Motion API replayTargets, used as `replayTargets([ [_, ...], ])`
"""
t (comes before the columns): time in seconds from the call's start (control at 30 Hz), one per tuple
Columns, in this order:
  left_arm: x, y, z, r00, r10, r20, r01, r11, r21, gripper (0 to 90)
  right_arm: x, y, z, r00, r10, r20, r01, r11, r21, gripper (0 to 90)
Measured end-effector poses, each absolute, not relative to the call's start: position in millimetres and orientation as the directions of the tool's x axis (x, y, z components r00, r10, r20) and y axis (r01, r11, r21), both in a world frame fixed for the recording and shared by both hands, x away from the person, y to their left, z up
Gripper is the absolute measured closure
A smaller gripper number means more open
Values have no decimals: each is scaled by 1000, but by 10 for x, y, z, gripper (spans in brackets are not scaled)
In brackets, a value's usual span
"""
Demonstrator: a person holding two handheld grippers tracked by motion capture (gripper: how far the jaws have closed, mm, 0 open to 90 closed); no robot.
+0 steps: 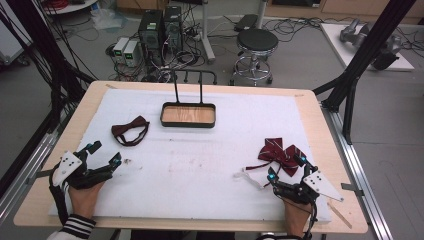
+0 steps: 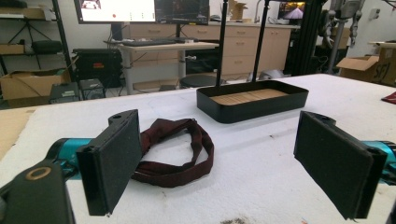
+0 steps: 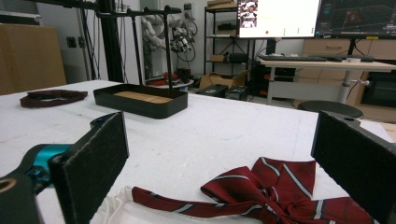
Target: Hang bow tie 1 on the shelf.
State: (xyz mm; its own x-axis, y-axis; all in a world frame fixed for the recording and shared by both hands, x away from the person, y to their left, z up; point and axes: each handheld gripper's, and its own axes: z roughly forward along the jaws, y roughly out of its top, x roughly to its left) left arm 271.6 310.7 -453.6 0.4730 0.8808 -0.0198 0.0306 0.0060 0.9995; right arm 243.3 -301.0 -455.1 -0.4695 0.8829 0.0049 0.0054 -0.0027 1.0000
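Note:
A dark maroon bow tie [image 1: 130,131] [image 2: 175,151] with its strap looped lies on the white mat, left of centre. My left gripper [image 1: 103,153] [image 2: 229,158] rests low on the mat in front of it, jaws open and empty. A red striped bow tie [image 1: 280,153] [image 3: 261,189] with a white strap [image 1: 252,178] lies at the right. Just short of it sits my right gripper [image 1: 286,166] [image 3: 224,163], jaws wide open, with the tie on the mat between and ahead of them, untouched. A black tray with a wooden bottom [image 1: 188,115] [image 2: 252,99] [image 3: 140,100] stands at the back centre.
The white mat [image 1: 200,160] covers most of a wooden table [image 1: 45,175]. Two black upright rods [image 1: 187,85] rise behind the tray. Beyond the table are a stool [image 1: 256,47], computers and cables on the floor, and black frame posts at both sides.

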Motion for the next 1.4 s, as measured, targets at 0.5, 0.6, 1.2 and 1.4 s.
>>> replayTargets([
  [0.5,2710,3112,-4540,473,881,-21,22,13,1000,155,2432,-3008,-4550,-468,884,9,3,-8,1000,31],
  [0.6,2708,3113,-4540,473,881,-19,20,10,1000,155,2431,-3008,-4549,-468,883,16,16,-10,1000,31],
  [1.2,2704,3113,-4542,472,881,-23,14,18,1000,155,2434,-3048,-4307,-460,888,-4,61,36,998,32],
  [1.4,2702,3115,-4543,471,882,-22,13,18,1000,155,2514,-3106,-4117,-480,877,-10,99,66,993,32],
])
